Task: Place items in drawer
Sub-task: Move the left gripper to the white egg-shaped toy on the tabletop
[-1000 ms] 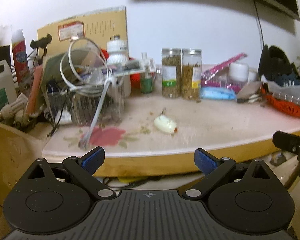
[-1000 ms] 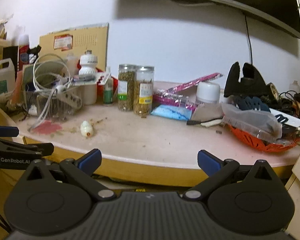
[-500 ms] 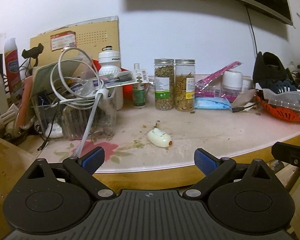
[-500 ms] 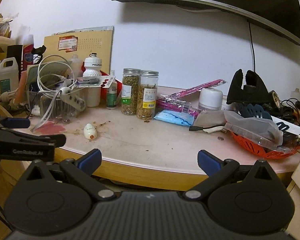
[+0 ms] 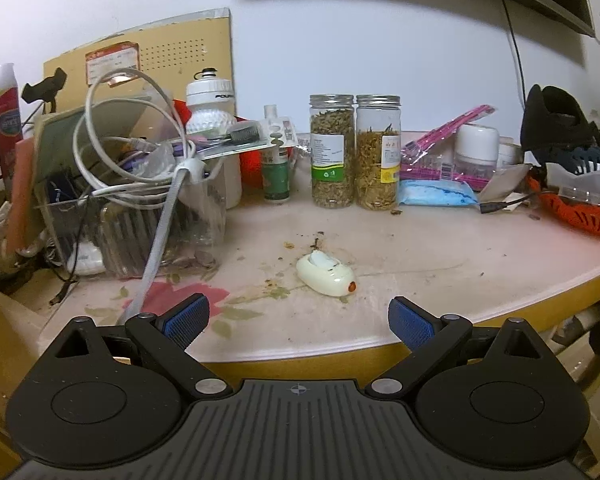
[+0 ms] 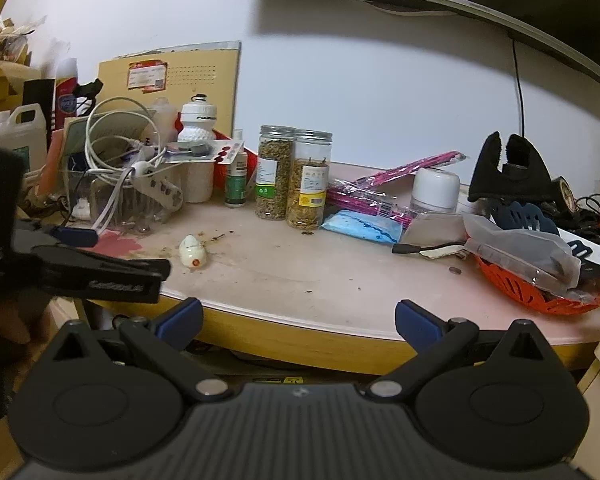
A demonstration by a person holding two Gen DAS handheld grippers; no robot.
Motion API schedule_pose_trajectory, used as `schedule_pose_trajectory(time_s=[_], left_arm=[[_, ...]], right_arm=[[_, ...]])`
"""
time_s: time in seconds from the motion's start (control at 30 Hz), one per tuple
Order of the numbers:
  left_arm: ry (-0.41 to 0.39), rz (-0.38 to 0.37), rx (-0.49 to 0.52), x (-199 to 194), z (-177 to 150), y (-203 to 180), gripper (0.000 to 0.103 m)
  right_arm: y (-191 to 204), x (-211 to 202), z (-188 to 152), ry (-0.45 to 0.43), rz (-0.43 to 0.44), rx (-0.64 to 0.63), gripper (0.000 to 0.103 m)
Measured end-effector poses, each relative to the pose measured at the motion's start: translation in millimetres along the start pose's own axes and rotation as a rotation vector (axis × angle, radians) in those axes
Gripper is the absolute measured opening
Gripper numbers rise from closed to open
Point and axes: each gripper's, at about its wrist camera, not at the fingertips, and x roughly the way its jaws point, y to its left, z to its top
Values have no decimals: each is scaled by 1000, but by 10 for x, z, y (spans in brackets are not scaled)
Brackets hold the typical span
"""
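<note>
Both grippers gape empty, left gripper point(image 5: 298, 314) facing the small white gadget point(image 5: 326, 276) on the counter point(image 5: 440, 264). Glossy and rounded, it could probably squirt sideways. No drawer visible.

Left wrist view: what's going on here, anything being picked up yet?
Not yet. A person holds a gripper in each hand in front of a cluttered table. The left gripper is open and empty, lined up just short of a small white device with a red dot lying alone near the table's front edge; that looks like the likely pick. The right gripper is also open and empty, off the table's edge. No drawer is in view.
</note>
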Motion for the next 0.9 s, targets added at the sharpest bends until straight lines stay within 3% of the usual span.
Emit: schedule_pose_trajectory(time_s=[0.63,0.9], left_arm=[[27,4,23,539,29,-60,99],[4,-29,15,626,24,-25,98]], right_arm=[[47,82,0,39,30,10,103],[60,92,3,47,48,17,103]])
